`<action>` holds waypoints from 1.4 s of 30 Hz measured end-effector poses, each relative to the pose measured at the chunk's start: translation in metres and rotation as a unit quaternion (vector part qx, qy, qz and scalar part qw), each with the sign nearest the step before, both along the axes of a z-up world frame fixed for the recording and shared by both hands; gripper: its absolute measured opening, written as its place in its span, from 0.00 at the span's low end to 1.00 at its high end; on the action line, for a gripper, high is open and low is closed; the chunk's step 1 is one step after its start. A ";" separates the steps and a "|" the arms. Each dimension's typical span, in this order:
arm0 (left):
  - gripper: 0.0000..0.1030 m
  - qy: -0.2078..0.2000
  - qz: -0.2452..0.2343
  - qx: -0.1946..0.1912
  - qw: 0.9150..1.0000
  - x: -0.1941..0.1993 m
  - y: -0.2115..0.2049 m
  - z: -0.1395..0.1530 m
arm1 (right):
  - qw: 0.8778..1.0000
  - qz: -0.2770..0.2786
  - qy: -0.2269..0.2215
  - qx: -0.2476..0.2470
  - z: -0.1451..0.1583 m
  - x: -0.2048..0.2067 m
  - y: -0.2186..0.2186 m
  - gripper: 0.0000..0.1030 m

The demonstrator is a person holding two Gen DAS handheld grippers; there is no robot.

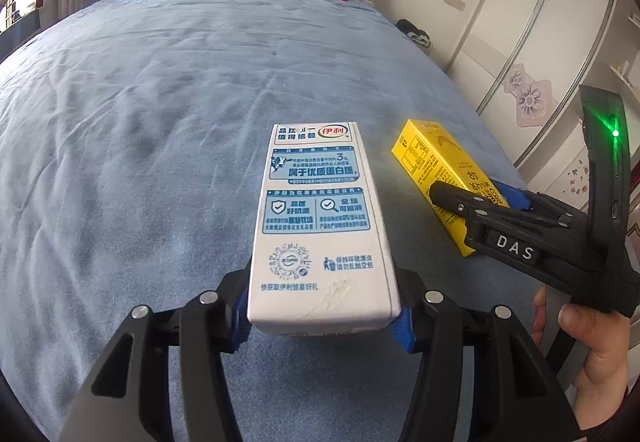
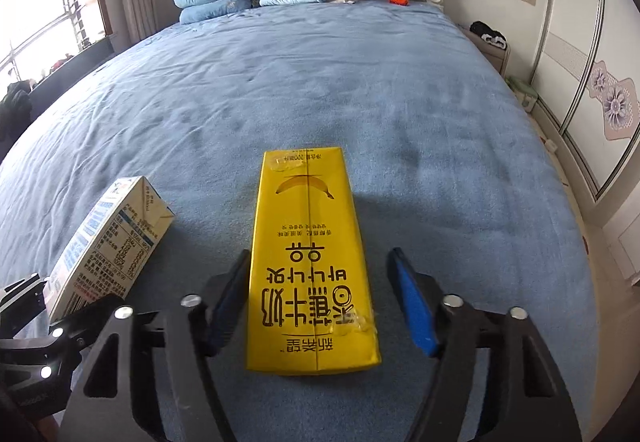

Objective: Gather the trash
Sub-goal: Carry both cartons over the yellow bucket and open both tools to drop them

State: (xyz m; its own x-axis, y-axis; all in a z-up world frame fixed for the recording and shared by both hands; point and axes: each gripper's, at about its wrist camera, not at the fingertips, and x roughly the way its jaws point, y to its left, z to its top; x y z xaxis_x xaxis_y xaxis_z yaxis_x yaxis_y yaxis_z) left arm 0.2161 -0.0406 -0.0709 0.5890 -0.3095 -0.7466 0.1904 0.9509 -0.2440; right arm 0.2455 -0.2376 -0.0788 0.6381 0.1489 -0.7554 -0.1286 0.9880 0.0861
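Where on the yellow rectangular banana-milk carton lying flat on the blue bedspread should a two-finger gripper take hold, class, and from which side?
Grip the yellow rectangular banana-milk carton across its two long narrow side walls, near the end closest to the right gripper. Come from that near end, angled down, fingers straddling it. It lies flat on the blue bedspread, so only its width fits the jaws, which already bracket it; the right pad looks clear of it.
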 end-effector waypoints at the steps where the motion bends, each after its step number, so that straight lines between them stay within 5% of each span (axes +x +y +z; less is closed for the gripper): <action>1: 0.53 -0.001 0.000 0.001 1.000 0.000 0.000 0.001 | 1.000 0.001 0.005 0.006 -0.002 0.000 -0.001 0.46; 12: 0.53 -0.028 -0.023 0.008 0.999 -0.018 -0.022 0.027 | 0.999 0.005 -0.037 0.033 0.016 -0.060 -0.043 0.46; 24: 0.53 -0.021 -0.119 -0.006 0.993 -0.061 -0.115 0.037 | 0.992 -0.037 -0.096 0.079 0.043 -0.171 -0.135 0.46; 42: 0.53 0.003 -0.303 0.010 0.953 -0.128 -0.319 0.024 | 0.974 -0.184 -0.121 0.049 0.032 -0.283 -0.286 0.46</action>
